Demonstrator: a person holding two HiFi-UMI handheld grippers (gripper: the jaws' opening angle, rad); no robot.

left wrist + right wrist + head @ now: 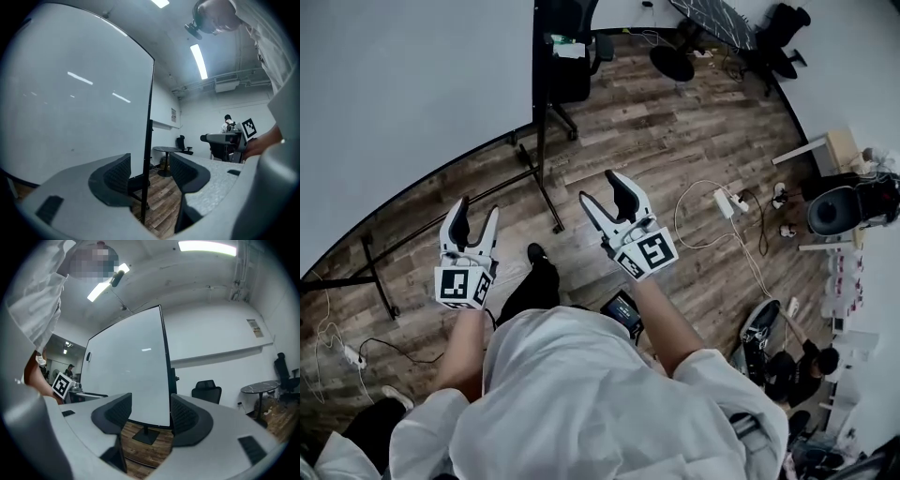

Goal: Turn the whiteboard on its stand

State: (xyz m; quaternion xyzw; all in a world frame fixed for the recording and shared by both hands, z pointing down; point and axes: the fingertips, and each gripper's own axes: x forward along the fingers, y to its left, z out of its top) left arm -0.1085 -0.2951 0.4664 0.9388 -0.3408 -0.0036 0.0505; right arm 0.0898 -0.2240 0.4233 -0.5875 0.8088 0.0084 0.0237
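Wood plank floor (pixel 675 141) under whiteboard stand feet (pixel 542 192), power strip (pixel 724 202), office chair (pixel 572 70)

**Three cameras on one whiteboard**

From the head we look steeply down past the left gripper (pixel 476 214) and right gripper (pixel 602 189) onto the wooden floor (pixel 675 141), with the whiteboard (pixel 412 94) at upper left. Our left gripper view faces level and close, so the whiteboard (pixel 79 93) fills its left half. Our right gripper view faces the whiteboard (pixel 131 371) level from farther off. All three views share the whiteboard, and both gripper views share the round table (pixel 166 149) (pixel 257 388).
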